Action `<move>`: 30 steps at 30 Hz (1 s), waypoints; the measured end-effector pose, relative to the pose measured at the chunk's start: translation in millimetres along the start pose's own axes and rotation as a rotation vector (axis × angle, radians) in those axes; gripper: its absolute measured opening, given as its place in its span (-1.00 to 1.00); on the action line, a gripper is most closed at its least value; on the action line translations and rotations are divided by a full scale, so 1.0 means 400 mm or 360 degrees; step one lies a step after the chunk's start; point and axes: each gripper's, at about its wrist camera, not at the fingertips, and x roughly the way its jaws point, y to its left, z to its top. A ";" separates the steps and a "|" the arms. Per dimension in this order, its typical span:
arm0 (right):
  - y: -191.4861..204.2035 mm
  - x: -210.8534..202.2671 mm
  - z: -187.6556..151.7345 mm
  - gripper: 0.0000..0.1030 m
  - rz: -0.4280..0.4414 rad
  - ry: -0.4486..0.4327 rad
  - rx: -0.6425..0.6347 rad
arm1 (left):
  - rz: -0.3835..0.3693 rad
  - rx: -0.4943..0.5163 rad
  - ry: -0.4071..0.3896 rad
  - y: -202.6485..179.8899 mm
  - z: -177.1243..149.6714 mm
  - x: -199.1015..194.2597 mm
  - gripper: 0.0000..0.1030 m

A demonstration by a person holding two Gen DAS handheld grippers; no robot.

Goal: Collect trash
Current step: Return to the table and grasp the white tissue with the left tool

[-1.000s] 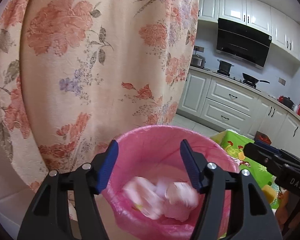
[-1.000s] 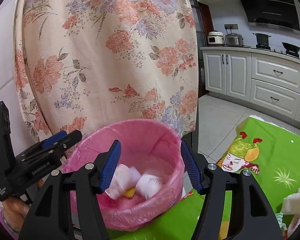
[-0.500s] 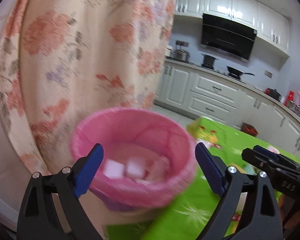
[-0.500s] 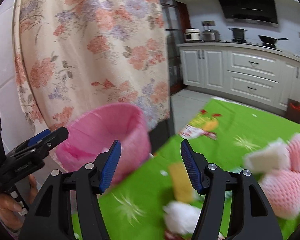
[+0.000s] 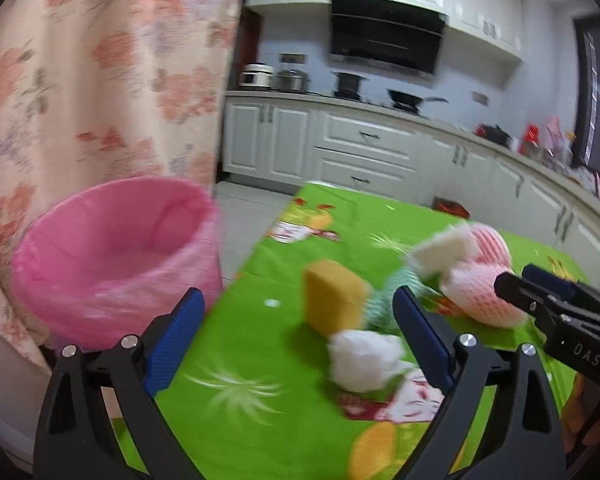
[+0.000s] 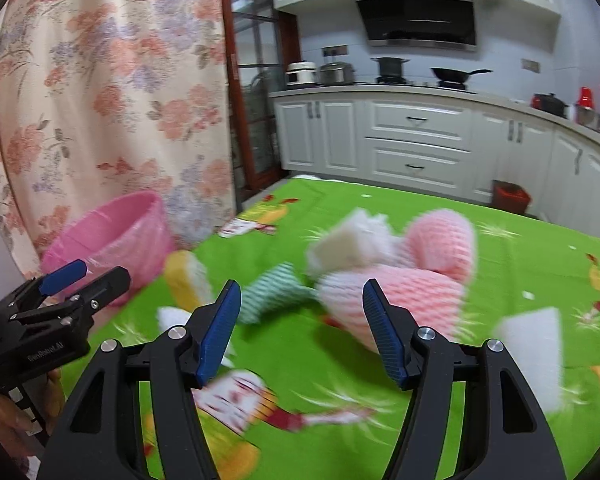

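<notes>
While both frames are motion-blurred, the trash is readable as a loose cluster on the bright green cartoon-print tablecloth [image 6: 512, 252]: pink foam fruit-net sleeves [image 6: 420, 268], a white foam block [image 6: 344, 246] leaning against them, a yellow sponge block [image 5: 332, 298] standing on edge, a green-and-white striped cloth scrap [image 6: 274, 294] between sponge and nets, a crumpled white tissue wad [image 5: 362, 356] nearest the left gripper, and a separate white foam slab [image 6: 534, 354] lying well apart to the right. Pink bin with pink plastic liner [image 5: 116, 256] sits at the table's left edge, beside the floral peach curtain [image 6: 112, 92], well apart from the cluster. Left gripper [image 5: 300, 340], black frame with blue pads, has just been opening; jaws spread wide, nothing pressed between them, tissue wad and sponge lying ahead of the gap. Right gripper [image 6: 302, 330] has also just been opening a bit; released, empty, over the cloth with the pink nets just ahead. White kitchen cabinets [image 6: 416, 140] and black range hood [image 6: 416, 12] behind.
</notes>
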 end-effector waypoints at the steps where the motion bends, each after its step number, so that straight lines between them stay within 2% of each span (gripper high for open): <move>1: -0.022 -0.015 -0.011 0.25 -0.0040 -0.0004 0.0002 | -0.0017 0.0043 0.0014 -0.030 -0.005 0.008 0.79; 7: -0.134 -0.072 -0.053 0.26 -0.0189 -0.0007 0.0084 | -0.0059 0.0086 0.0143 -0.107 -0.041 0.067 0.79; 12: -0.222 -0.101 -0.077 0.28 -0.0335 -0.0017 0.0142 | -0.0013 0.0151 0.0179 -0.130 -0.059 0.095 0.78; 16: -0.290 -0.089 -0.090 0.31 -0.0419 0.0056 0.0212 | 0.0015 0.0110 0.0215 -0.123 -0.059 0.114 0.78; 21: -0.322 -0.062 -0.096 0.36 -0.0481 0.0131 0.0222 | 0.0048 0.0119 0.0284 -0.121 -0.058 0.137 0.78; 24: -0.332 -0.037 -0.108 0.36 -0.0507 0.0209 0.0221 | 0.0053 0.0120 0.0335 -0.120 -0.059 0.153 0.61; 28: -0.337 -0.009 -0.125 0.36 -0.0539 0.0293 0.0206 | 0.0046 0.0099 0.0379 -0.112 -0.061 0.167 0.51; 30: -0.339 0.008 -0.130 0.36 -0.0554 0.0352 0.0209 | 0.0038 0.0106 0.0396 -0.113 -0.064 0.173 0.33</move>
